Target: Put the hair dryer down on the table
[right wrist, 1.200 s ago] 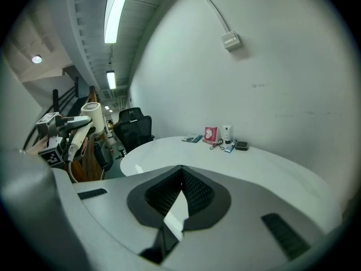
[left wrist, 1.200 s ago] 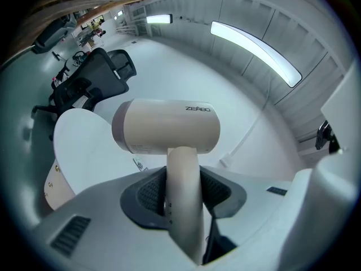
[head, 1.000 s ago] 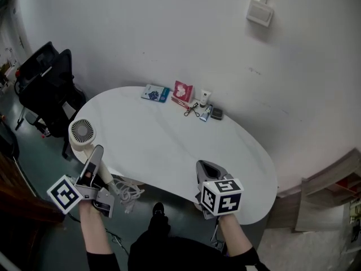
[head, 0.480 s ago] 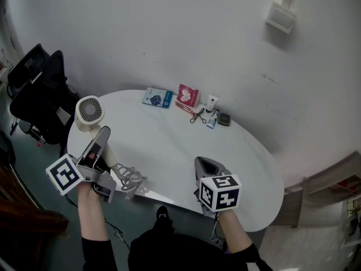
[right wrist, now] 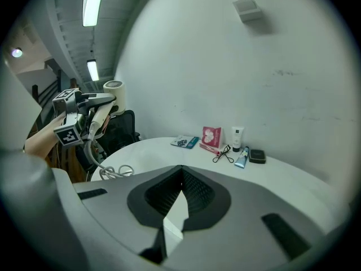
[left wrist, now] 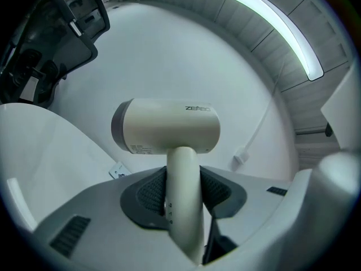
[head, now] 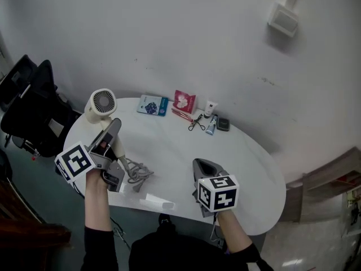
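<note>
A cream hair dryer stands upright over the left end of the white oval table, its round grille facing me. My left gripper is shut on its handle, and the barrel lies crosswise above the dark pads. The grey cable lies coiled on the tabletop by that gripper. My right gripper hovers near the table's front edge, shut with nothing in it. From the right gripper view the hair dryer and left gripper appear at the left.
Along the back edge by the wall lie a blue packet, a red packet, a white tube, an eyelash curler and a small dark case. A black chair stands left of the table.
My left gripper has carried the hair dryer forward and rightward, from off the table's left edge to above it. The cable now rests on the tabletop. The right gripper has barely moved.
</note>
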`<state>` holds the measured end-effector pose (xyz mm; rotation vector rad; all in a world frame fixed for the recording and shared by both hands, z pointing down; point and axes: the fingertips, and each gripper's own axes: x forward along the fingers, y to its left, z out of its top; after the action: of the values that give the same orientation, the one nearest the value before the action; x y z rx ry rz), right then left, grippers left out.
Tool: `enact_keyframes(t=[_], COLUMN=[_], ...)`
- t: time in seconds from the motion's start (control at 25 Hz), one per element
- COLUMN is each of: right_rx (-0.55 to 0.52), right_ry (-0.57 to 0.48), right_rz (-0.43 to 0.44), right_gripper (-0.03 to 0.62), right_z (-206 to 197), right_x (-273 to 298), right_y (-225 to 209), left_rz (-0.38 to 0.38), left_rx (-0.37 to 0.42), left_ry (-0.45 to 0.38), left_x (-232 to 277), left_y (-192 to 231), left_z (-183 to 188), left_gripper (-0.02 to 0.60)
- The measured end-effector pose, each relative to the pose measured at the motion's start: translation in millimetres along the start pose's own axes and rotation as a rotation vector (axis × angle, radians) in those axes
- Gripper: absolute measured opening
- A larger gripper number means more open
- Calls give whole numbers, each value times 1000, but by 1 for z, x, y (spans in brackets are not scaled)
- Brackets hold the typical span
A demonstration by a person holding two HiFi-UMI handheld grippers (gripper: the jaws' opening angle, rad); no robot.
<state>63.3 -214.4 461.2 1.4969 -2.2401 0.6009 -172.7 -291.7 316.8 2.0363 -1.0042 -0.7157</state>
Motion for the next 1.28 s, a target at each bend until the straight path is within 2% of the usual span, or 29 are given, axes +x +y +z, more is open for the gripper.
enact_keyframes(t=[0.08, 0.2, 0.28, 0.48, 0.56, 0.72, 0.92, 1.28], right_rx=[5, 14, 20, 44, 51, 53, 45, 27], right_ry=[6, 12, 16, 25, 31, 49, 70, 87], right_rz=[-13, -32, -48, -90, -101, -108, -94, -72], right_gripper=[2, 2, 2, 2, 2, 2, 2, 2], right_z=[1, 2, 2, 1, 0, -4, -10, -14], right_x=[5, 10, 11, 15, 16, 22, 33, 43], right_y=[-3, -9, -13, -25, -28, -32, -27, -18], left_rz=[10, 128, 149, 112, 140, 138, 179, 321], left_rx=[18, 108, 130, 103, 115, 50, 35, 129], left_ry=[10, 36, 52, 104, 138, 208, 303, 485], left_x=[13, 24, 35, 60, 62, 65, 57, 42], left_y=[9, 38, 48, 65, 77, 94, 113, 149], left_z=[4, 11, 11, -7, -14, -45, -77, -124], left_gripper=[158, 158, 158, 158, 158, 158, 158, 158])
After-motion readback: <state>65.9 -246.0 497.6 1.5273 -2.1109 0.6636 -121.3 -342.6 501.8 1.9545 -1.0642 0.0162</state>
